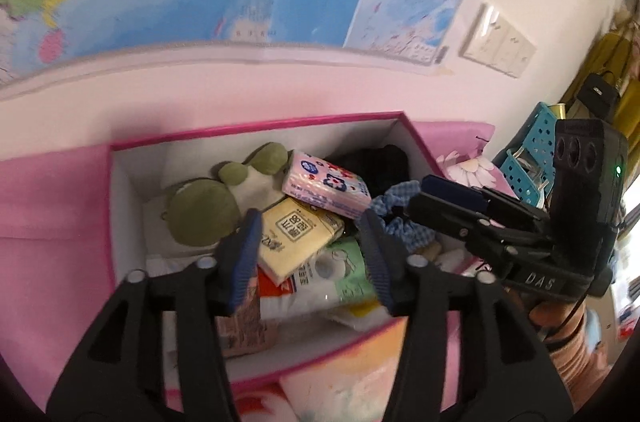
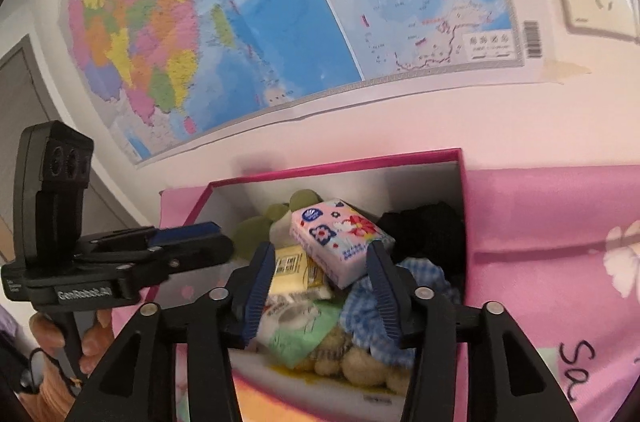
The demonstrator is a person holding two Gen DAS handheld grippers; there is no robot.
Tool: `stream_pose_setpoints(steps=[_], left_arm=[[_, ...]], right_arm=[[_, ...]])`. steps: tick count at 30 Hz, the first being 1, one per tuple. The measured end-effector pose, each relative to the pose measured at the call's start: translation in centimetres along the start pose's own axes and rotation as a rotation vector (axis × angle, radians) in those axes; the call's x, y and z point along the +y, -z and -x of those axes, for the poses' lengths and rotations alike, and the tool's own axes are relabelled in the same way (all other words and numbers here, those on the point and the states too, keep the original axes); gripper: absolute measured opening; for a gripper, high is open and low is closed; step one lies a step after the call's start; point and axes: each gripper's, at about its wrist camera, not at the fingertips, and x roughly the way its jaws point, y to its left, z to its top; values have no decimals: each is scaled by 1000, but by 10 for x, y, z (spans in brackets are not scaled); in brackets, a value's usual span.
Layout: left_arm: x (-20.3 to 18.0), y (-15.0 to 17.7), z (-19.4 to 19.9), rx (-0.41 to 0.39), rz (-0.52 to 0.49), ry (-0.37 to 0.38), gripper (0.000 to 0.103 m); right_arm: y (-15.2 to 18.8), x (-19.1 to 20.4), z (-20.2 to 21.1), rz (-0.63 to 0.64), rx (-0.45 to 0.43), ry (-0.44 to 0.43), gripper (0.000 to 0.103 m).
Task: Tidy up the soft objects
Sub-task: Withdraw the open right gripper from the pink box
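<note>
Both hand-held grippers hang over the pink-rimmed box (image 1: pixel 256 126) w/ jaws apart, nothing in either: left hand-held gripper (image 1: pixel 310 258) over the yellow tissue pack (image 1: pixel 294 238), right hand-held gripper (image 2: pixel 320 286) just short of the pink floral tissue pack (image 2: pixel 340 242). That pink pack lies on top of the pile, long axis slanting near-right to far-left, approx. between the right one's tips, so right looks nearer. Farther back: blue gingham scrunchie (image 2: pixel 372 306), green plush (image 1: pixel 200 210), black cloth (image 2: pixel 424 234) by the far wall; box looks mostly filled already.

left gripper (image 1: pixel 310 258): jaws apart, holding nothing | right gripper (image 2: pixel 320 286): jaws apart, holding nothing | side by side
</note>
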Motion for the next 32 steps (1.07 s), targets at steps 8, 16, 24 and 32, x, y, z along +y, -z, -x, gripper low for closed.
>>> stream_pose_setpoints(steps=[8, 16, 24, 32], left_arm=[[-7, 46, 53, -164, -15, -56, 102], [-13, 109, 67, -144, 2, -222, 102], [-18, 152, 74, -96, 37, -217, 102], [-31, 177, 78, -98, 38, -209, 102]], right_arm=[[43, 29, 52, 139, -80, 69, 92], [99, 52, 75, 202, -108, 142, 102], [142, 72, 87, 217, -80, 150, 103], [163, 77, 92, 199, -53, 139, 103]])
